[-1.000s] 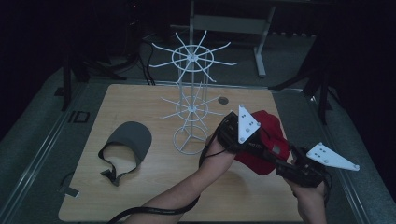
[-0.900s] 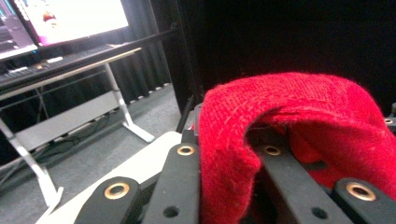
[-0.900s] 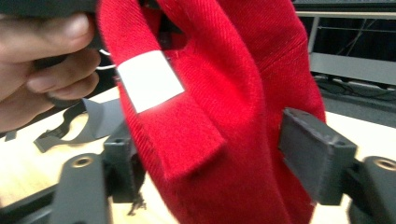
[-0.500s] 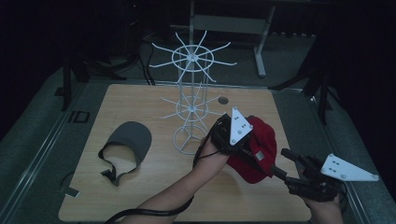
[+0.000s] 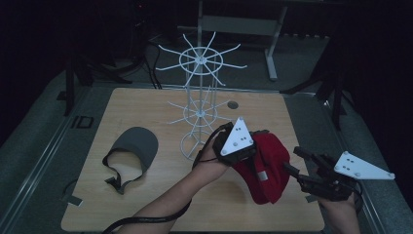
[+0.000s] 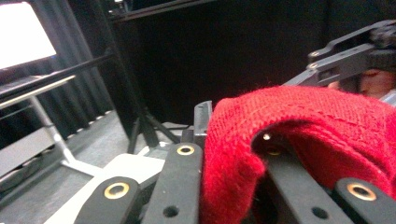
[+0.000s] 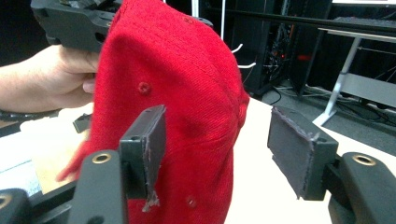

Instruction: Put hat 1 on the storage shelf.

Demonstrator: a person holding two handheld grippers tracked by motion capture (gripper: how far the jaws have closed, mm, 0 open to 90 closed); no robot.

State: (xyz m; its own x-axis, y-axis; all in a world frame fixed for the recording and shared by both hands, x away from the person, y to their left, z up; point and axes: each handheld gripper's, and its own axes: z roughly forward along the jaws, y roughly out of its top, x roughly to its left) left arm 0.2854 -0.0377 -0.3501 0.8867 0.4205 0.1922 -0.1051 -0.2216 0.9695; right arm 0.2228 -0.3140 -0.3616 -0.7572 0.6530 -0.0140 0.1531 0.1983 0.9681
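A red knitted cap hangs above the table's right side with my left gripper shut on its edge. In the left gripper view the red cap is folded over between the black jaws of the left gripper. My right gripper points at the cap's right side. Its jaws have just been closing, but in the right gripper view the right gripper stands open. The cap's crown sits between and just beyond its pads, unpressed. A grey cap lies at the table's left.
A white wire rack with spoke arms stands at the table's middle back, just left of the left gripper. The wooden table ends near the right gripper. A desk frame stands behind in the dark.
The left gripper has carried the red cap a little to the left and down. The right gripper has drawn slightly away from the cap and its jaws have narrowed.
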